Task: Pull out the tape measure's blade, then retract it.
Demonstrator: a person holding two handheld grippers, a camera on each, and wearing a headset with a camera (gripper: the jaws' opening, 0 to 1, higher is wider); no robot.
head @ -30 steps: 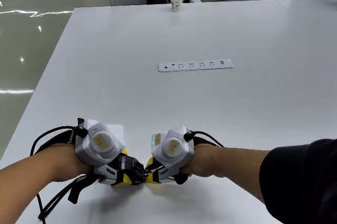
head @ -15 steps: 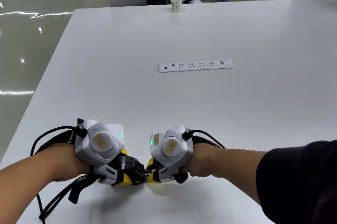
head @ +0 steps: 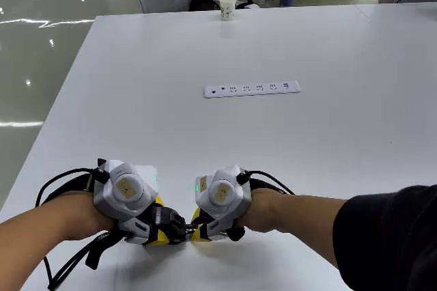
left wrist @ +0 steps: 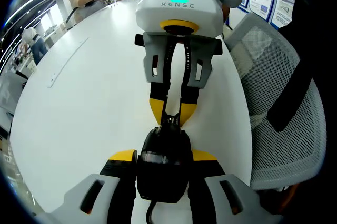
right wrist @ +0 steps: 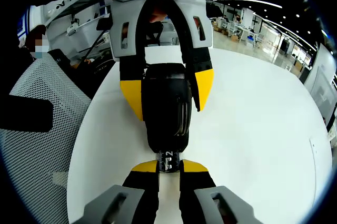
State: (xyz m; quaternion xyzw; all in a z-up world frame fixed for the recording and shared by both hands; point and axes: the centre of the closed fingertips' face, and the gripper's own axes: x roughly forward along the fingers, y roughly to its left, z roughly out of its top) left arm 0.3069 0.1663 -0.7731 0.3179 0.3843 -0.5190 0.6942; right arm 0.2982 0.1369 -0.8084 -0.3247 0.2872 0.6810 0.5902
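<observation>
Matt white table (head: 205, 45), glossy black plastic tape measure (right wrist: 166, 103), mesh chair (left wrist: 274, 150)

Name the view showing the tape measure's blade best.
Right gripper view: the short numbered blade leaves the black tape measure case, digits legible. Left gripper view catches its tip; it is too small in the head view.

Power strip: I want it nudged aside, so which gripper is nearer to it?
Right. The right gripper sits on the person's side of the power strip, slightly left of it; the left gripper is further left still.
</observation>
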